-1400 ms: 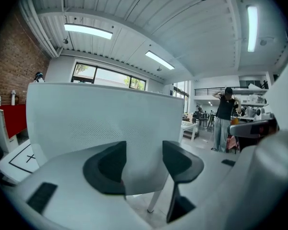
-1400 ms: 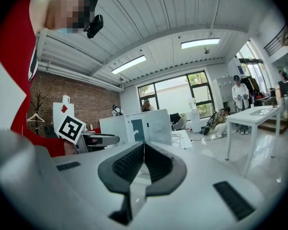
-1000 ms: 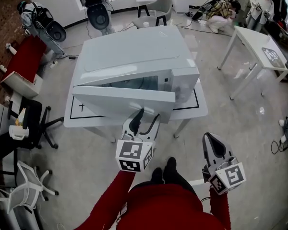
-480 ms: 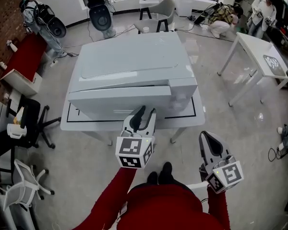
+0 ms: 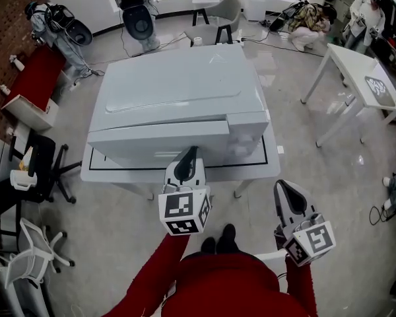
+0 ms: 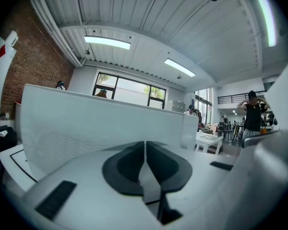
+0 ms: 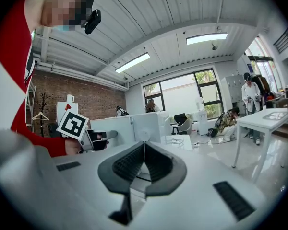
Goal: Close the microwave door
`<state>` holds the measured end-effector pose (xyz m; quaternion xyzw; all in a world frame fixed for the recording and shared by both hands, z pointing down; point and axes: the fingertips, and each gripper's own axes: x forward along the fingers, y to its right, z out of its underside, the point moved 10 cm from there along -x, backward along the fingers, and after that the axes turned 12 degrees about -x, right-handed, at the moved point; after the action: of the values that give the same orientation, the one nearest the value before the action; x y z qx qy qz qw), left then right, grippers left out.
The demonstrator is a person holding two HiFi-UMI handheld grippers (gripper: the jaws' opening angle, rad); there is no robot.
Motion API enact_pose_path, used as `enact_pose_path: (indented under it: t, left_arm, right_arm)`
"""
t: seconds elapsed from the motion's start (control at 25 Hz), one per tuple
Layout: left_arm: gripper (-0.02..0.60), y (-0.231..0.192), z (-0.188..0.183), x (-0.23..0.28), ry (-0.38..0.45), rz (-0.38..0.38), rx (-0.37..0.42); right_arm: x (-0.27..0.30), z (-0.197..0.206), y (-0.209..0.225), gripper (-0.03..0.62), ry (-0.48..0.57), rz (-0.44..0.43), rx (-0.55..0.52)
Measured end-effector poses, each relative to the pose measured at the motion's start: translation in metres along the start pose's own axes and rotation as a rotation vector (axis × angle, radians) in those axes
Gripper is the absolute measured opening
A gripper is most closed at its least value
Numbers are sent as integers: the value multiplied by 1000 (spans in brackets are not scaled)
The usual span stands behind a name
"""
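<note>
Microwave door (image 5: 160, 139) looks flush with the microwave (image 5: 178, 84) front, on the white bench (image 5: 254, 166), so closing seems done; what is left is likely a check that it latched. Its long axis runs left to right in the head view, face toward the person. Left gripper (image 5: 189, 154), near it, is closing its jaws on nothing; right gripper (image 5: 282, 189) hangs farther off, jaws together, empty.

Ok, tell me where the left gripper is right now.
In the head view the left gripper sits at centre, just in front of the microwave door, its jaws closing with nothing between them.
</note>
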<state>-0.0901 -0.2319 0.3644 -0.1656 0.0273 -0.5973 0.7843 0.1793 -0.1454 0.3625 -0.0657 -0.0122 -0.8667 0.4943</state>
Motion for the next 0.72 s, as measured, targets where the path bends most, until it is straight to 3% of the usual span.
enact_pose_path:
  t: [0.72]
  left_arm:
    - [12, -1, -9, 14, 17, -37, -18]
  right_arm:
    - [17, -2, 14, 14, -18, -47, 17]
